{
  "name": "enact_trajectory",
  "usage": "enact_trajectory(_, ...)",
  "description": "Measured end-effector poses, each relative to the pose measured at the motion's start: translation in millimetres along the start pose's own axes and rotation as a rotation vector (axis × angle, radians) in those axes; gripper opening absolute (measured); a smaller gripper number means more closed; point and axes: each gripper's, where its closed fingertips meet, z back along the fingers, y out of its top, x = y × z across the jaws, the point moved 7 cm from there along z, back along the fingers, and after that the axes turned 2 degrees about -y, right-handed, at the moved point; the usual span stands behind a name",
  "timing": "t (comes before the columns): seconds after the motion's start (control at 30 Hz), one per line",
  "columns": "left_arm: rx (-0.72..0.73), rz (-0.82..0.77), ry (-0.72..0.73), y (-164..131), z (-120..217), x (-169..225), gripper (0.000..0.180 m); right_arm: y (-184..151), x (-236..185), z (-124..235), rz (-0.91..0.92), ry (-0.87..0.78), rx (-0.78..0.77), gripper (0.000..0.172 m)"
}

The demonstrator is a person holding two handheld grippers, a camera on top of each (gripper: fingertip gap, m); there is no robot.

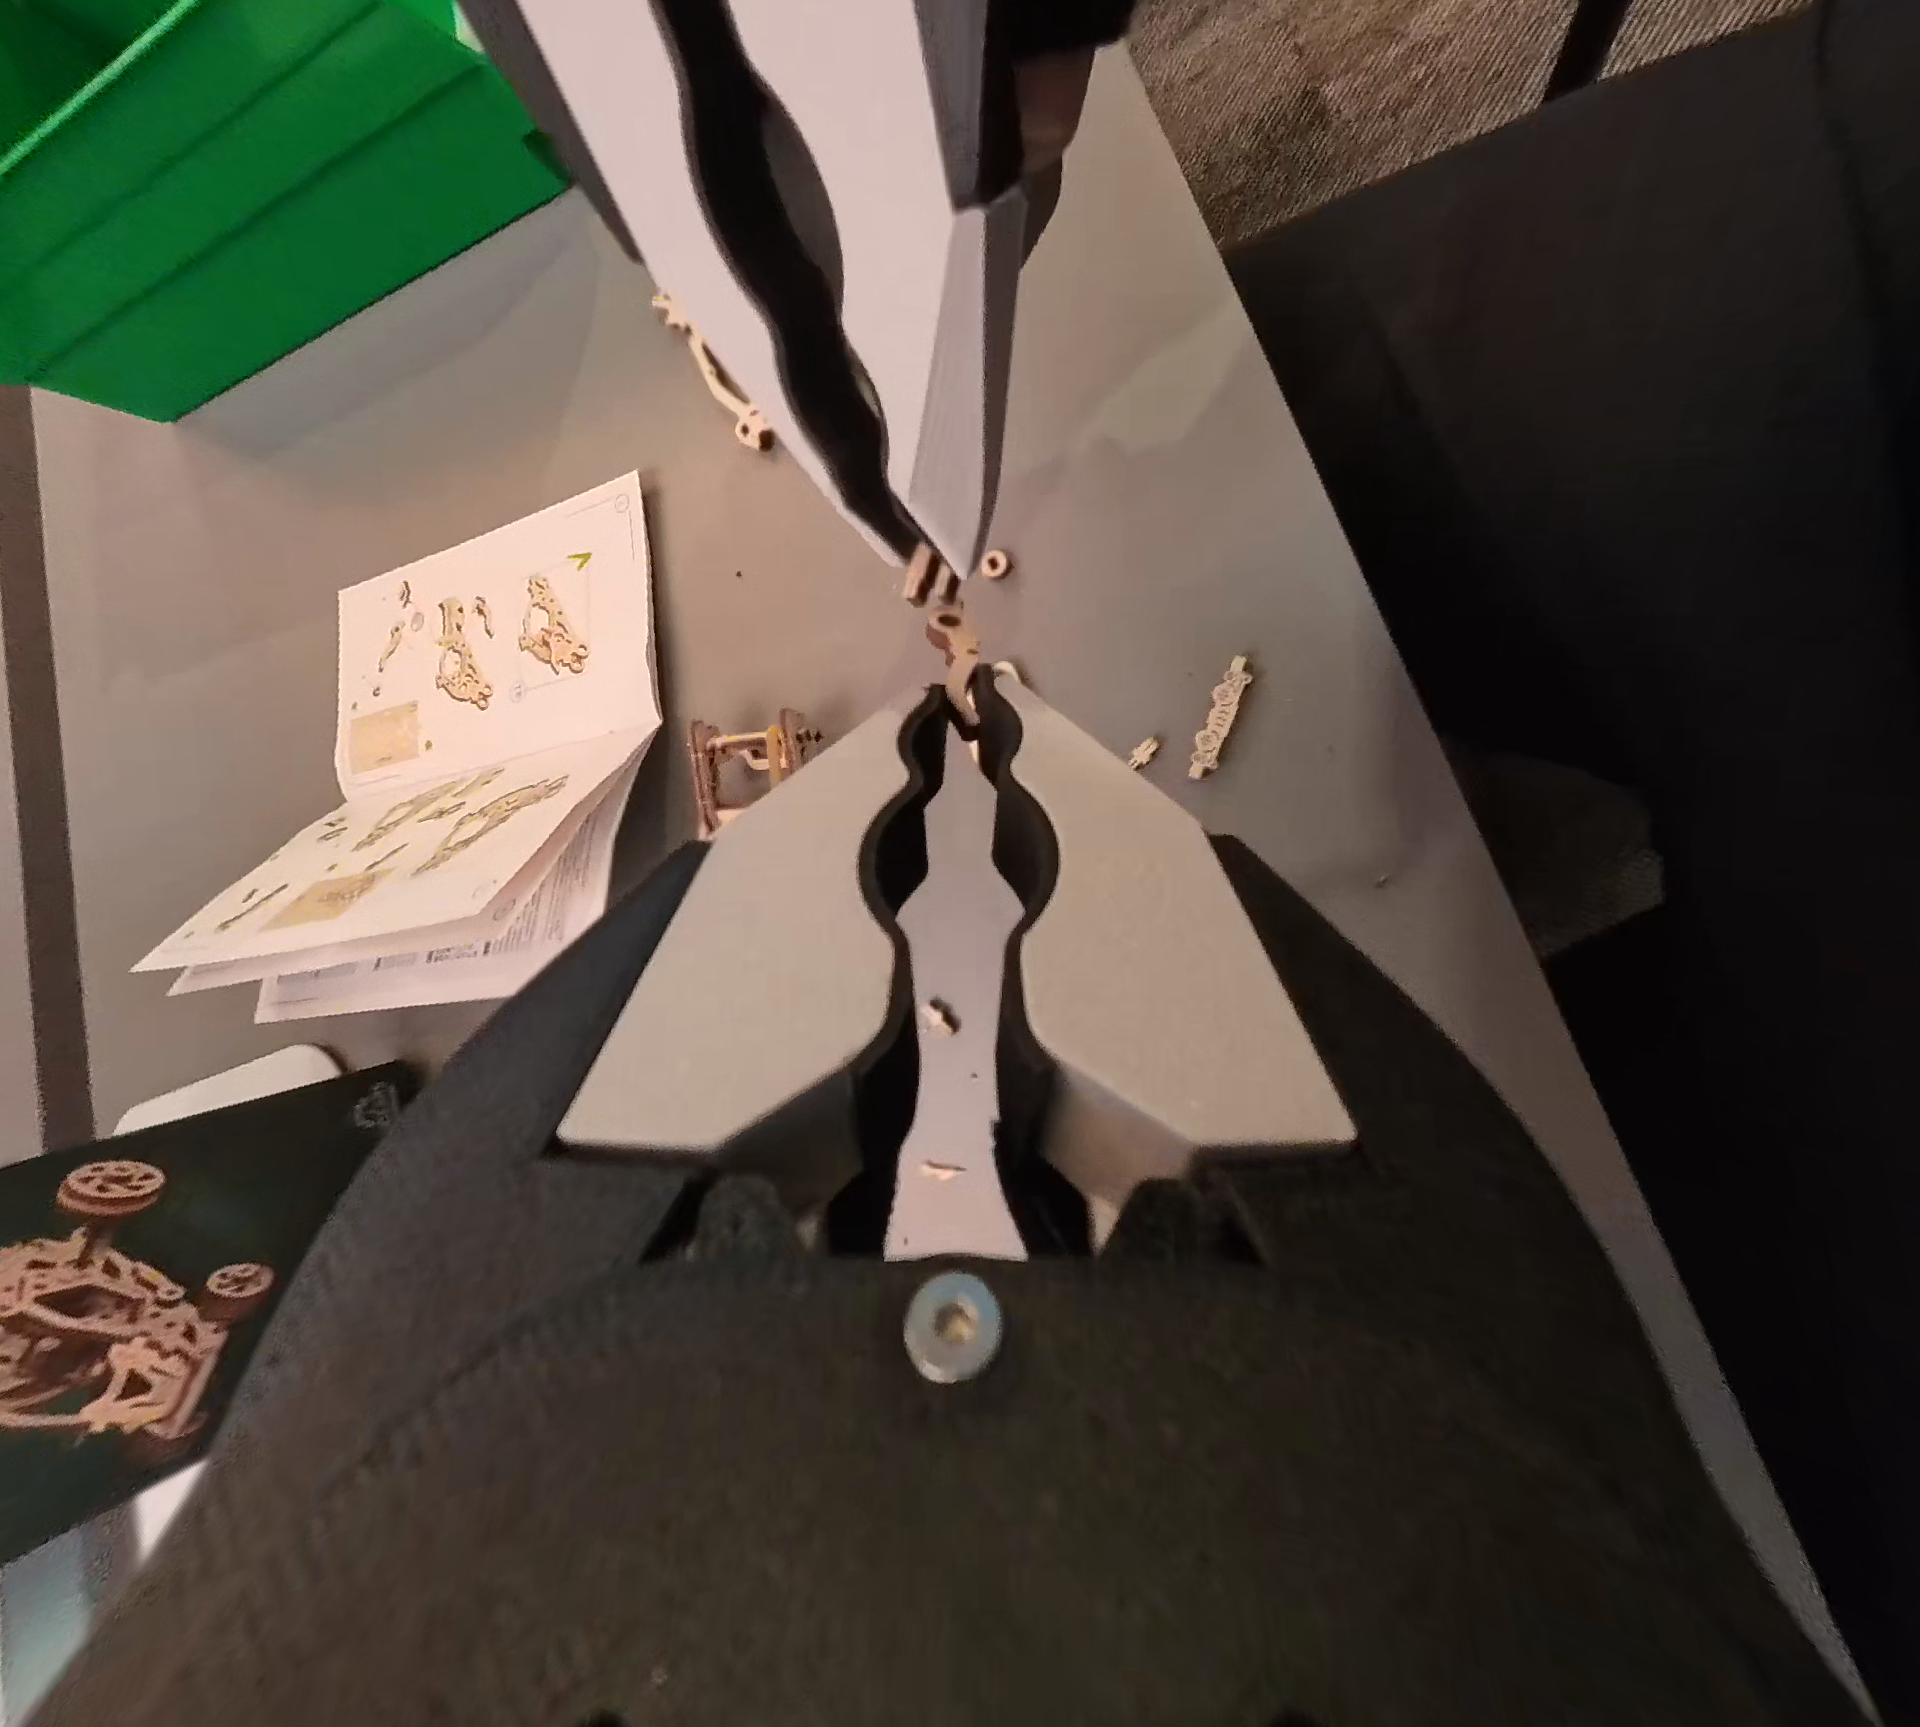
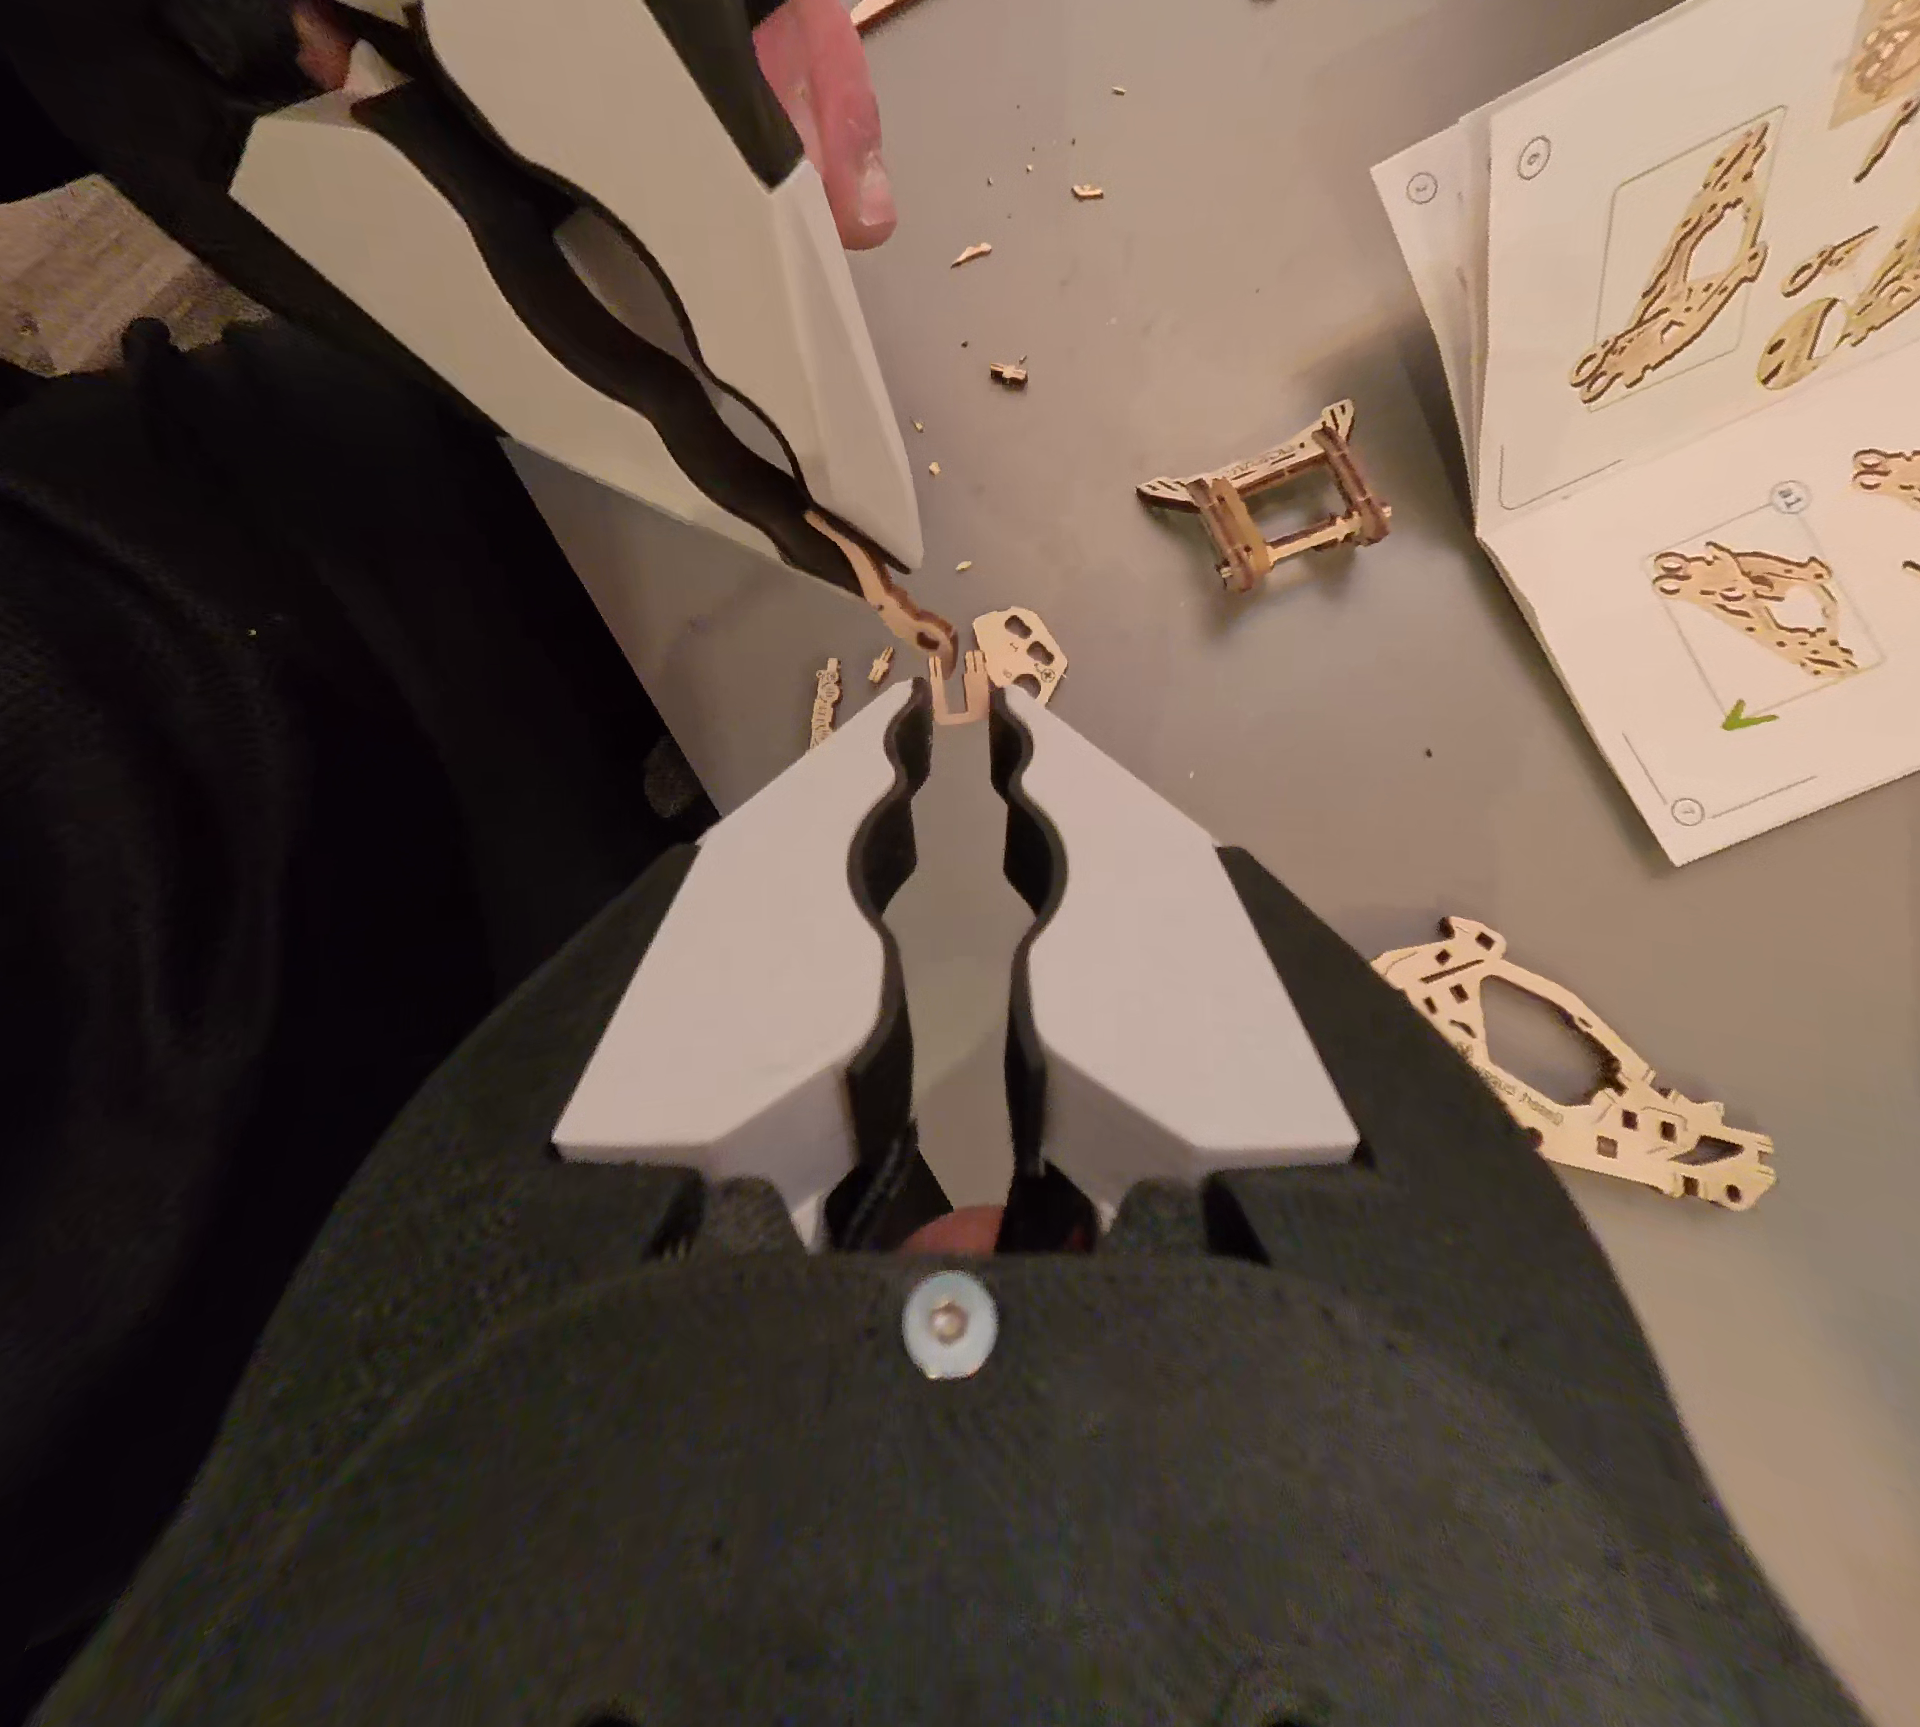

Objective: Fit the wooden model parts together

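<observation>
Both parts up in the air over the grey surface (image 2: 1195,825), nose to nose. Left gripper (image 1: 961,703) clamped on a thin, curvy, pale wooden lever with a small hole at its free end (image 2: 894,602); pads squeezing the tail, holed tip poking out past the jaws. Right gripper (image 2: 956,711) closed on a tiny pale wooden U-shaped fork piece (image 2: 954,690), gripped across the base, two prongs pointing forward out of the jaws.

The relation that matters: lever's holed tip just beside the left prong of the fork, apart by a sliver, not seated between the prongs yet. Long axis of the lever running diagonally, down toward the fork from the upper left in the right wrist view; prongs aimed roughly up at it, so the two axes meeting at an angle rather than in line. Probably needs a bit of twisting to square the tip with the slot before pushing in. Either gripper equally close, since the parts meet right between them.

Flat pale wooden plate with three slots (image 2: 1023,649) lying on the surface just behind the fork, easy to confuse with it.
</observation>
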Motion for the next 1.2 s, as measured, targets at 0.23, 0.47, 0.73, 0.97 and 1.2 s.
enact_trajectory(0.23, -0.081, -0.070, 0.028, 7, -5, 1, 0.003, -1, 1, -3, -0.020, -0.014, -0.017, 0.008)
enact_trajectory(0.47, -0.239, -0.225, 0.092, 14, -17, 5, 0.003, -4, 5, -9, -0.071, -0.046, -0.090, 0.008)
enact_trajectory(0.73, -0.408, -0.409, 0.176, 20, -34, 9, 0.003, -11, 17, -16, -0.180, -0.012, -0.139, 0.008)
enact_trajectory(0.97, -0.499, -0.588, 0.170, 21, -41, 13, 0.003, -15, 24, -20, -0.246, 0.074, -0.188, 0.007)
enact_trajectory(1.2, -0.537, -0.670, 0.167, 21, -44, 15, 0.003, -13, 27, -23, -0.252, 0.098, -0.251, 0.007)
